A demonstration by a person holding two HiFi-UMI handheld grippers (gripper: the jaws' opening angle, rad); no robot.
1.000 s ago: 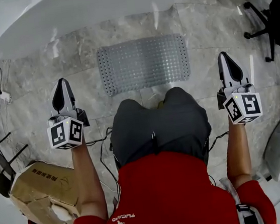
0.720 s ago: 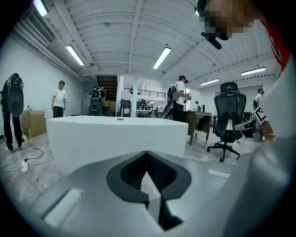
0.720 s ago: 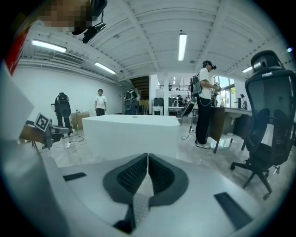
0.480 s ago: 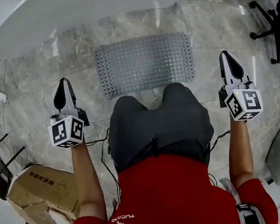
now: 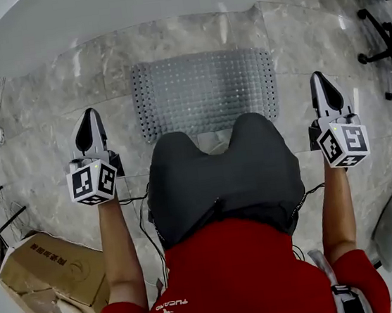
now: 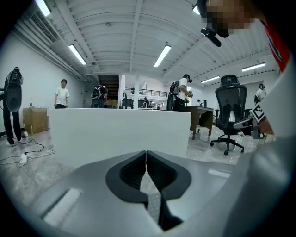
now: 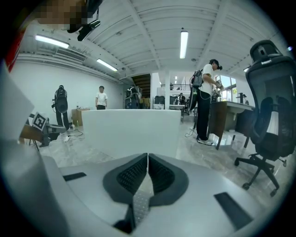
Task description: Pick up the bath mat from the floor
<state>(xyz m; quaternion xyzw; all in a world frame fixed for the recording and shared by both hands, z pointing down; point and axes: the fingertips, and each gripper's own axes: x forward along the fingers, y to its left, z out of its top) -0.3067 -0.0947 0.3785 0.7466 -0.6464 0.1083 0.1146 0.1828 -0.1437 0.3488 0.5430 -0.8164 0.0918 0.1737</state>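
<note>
Grey marble floor fills the head view, and the bath mat lies flat on it, straight ahead, below a big white curved block. The person's dark-trousered knees cover the mat's near edge. The left gripper hangs off the mat's left side and the right gripper off its right side, neither touching it. A battered cardboard box sits at lower left.

Over to the left gripper view: jaws clenched tip to tip, nothing caught between them, with a sliver of dotted mat visible through the gap below.

Right gripper view: the same, jaws pressed together and empty, an office chair off to the right.
</note>
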